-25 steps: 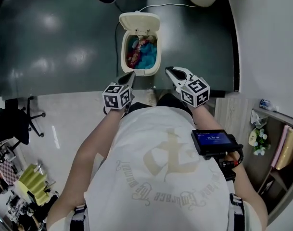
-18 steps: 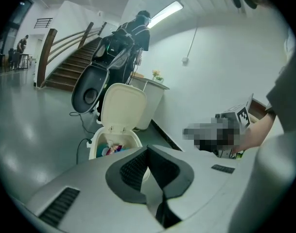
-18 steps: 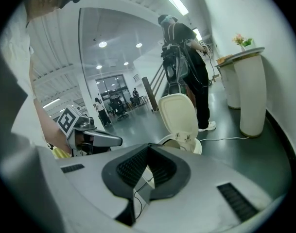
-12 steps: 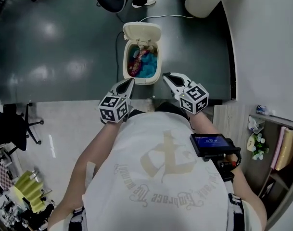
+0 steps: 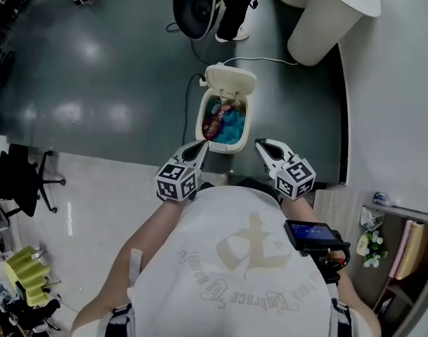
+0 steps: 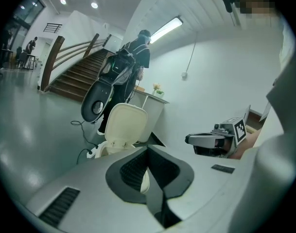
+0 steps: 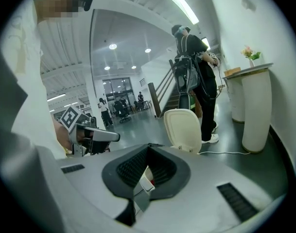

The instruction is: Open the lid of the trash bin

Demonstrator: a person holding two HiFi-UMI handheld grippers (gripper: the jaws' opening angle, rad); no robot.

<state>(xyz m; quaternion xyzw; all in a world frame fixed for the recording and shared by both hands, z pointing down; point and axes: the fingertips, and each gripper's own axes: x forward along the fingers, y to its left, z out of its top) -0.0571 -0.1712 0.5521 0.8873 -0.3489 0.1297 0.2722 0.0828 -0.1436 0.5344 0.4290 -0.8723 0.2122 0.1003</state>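
Grippers hold the same stations as half a second ago; only the view has shifted. Left fingers [image 6: 132, 168] closed tip to tip, nothing held; right fingers [image 7: 132, 167] likewise. Left gripper [image 5: 203, 146] and right gripper [image 5: 260, 143] flank the bin's [image 5: 200, 123] near end. Lid [image 5: 230, 80] stands open. Coloured rubbish [image 5: 226, 122] inside. Bin on dark floor [image 5: 101, 76].
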